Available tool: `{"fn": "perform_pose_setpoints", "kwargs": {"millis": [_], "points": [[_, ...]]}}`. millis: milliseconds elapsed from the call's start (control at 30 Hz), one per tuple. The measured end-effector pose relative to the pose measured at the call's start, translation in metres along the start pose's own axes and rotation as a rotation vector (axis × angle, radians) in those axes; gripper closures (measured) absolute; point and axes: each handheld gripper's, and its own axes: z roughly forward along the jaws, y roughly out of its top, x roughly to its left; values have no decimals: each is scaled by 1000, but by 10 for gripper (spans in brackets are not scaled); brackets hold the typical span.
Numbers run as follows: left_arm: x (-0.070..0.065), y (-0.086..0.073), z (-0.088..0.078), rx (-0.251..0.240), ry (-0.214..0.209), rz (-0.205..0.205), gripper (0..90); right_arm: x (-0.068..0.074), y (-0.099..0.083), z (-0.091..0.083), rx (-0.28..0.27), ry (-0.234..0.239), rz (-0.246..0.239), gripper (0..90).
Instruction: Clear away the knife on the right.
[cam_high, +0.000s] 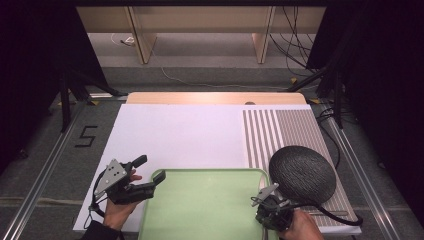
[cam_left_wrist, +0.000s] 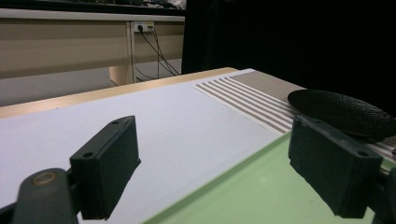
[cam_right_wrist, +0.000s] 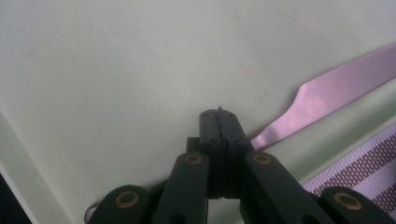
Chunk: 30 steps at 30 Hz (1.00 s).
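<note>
A pale green tray (cam_high: 200, 210) lies at the table's near edge. In the right gripper view a flat pinkish-metal utensil (cam_right_wrist: 327, 93) rests in the tray (cam_right_wrist: 116, 70), running under my right gripper (cam_right_wrist: 219, 112). That gripper's jaws are pressed together with nothing between them. From above, my right gripper (cam_high: 262, 210) points down into the tray's near right corner. My left gripper (cam_high: 150, 170) hovers over the tray's far left corner. It is open and empty, with its pads wide apart in its own view (cam_left_wrist: 217, 163). A black textured dish (cam_high: 302, 172) sits to the tray's right.
The table carries a white sheet (cam_high: 175, 135) and a brown-striped mat (cam_high: 290, 130) under the dish (cam_left_wrist: 341, 112). A cable trails from the right gripper across the mat. Wooden furniture legs and loose cables stand beyond the far edge.
</note>
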Motion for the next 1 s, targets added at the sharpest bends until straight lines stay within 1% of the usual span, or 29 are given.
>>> {"fn": "perform_pose_setpoints", "kwargs": {"millis": [100, 200, 267, 400, 667, 733, 800, 833, 867, 933, 967, 1000], "points": [[0, 0, 0, -1, 0, 0, 157, -2, -3, -1, 12, -9, 7, 900], [0, 0, 0, -1, 1, 0, 157, -3, -4, -2, 16, -6, 3, 900], [0, 0, 0, -1, 0, 0, 157, -5, -6, -2, 15, -9, 19, 900], [0, 0, 0, 0, 0, 0, 157, -6, -8, -2, 24, -28, 12, 900], [0, 0, 0, -1, 0, 2, 157, -6, -8, -2, 24, -26, 8, 900], [0, 0, 0, -1, 0, 1, 157, -6, -8, -2, 19, -21, 7, 865], [0, 0, 0, -2, 1, 0, 157, -6, -8, -3, 19, -21, 10, 862], [0, 0, 0, -1, 1, 1, 157, -7, -8, -5, -3, -24, 5, 838], [0, 0, 0, -1, 1, 1, 157, -8, -9, -7, -14, -23, 4, 816], [0, 0, 0, -1, 0, 0, 157, -10, -10, -9, -38, -38, 13, 768], [0, 0, 0, -1, 0, 0, 157, -10, -10, -9, -38, -38, 13, 768], [0, 0, 0, -2, 0, 0, 157, -15, -13, -14, -67, -1, 48, 720]]}}
